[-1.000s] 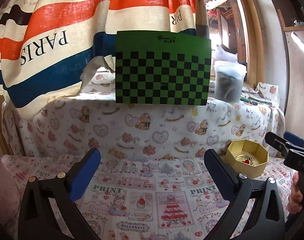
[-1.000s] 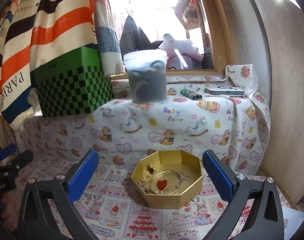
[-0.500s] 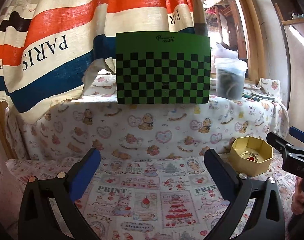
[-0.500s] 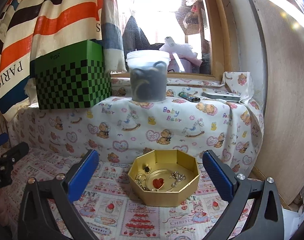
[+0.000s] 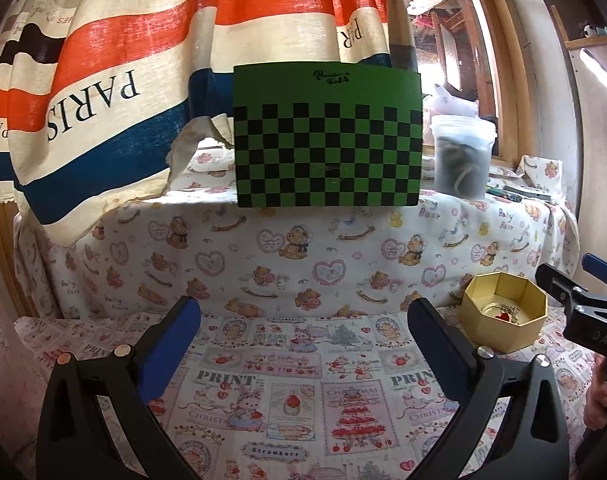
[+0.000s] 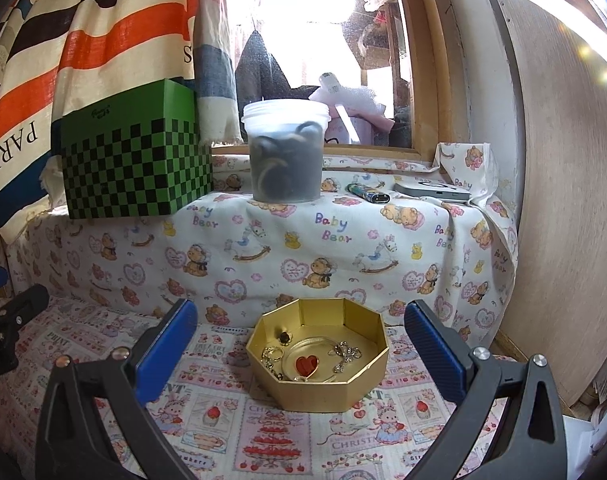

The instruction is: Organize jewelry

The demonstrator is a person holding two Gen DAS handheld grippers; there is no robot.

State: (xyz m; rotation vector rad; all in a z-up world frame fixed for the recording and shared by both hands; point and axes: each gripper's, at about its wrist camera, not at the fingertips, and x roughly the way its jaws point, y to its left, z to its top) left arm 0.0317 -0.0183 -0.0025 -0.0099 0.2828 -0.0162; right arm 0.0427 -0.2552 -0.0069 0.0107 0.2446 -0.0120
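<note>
Showing: two hand-held grippers hovering above a cloth-covered surface beside a window.
Left gripper point(image 5: 303, 332): jaws standing wide apart, gripping nothing, hanging over the printed cloth point(image 5: 295, 392).
Right gripper point(image 6: 301, 336): jaws likewise spread wide and holding nothing, framing the gold box point(image 6: 318, 376) (the box is sitting between and just beyond the blue pads).
Gold box: an open octagonal tray resting on the printed cloth at the foot of the draped step, to the right of the left gripper.
Jewelry: lying inside the box; a red heart pendant point(image 6: 306, 364) is sitting on a clear round dish at the centre, a chain point(image 6: 273, 356) is lying to its left, a silver piece point(image 6: 346, 354) to its right, and a small dark item point(image 6: 284, 336) toward the back wall.
Surface: lower level covered in the strawberry-and-cake printed cloth; raised ledge behind draped in a teddy-bear cloth point(image 6: 303, 256).
Ledge: carrying a green checkered box point(image 5: 327, 140), a translucent lidded tub point(image 6: 285, 152) with dark contents, a lighter point(image 6: 368, 195) and a flat grey device point(image 6: 433, 192).
Room: a striped "PARIS" curtain point(image 5: 103, 92) is hanging at the left, daylight is coming through a wood-framed window point(image 6: 303, 32), and a wooden panel point(image 6: 563, 200) is closing the right side.
</note>
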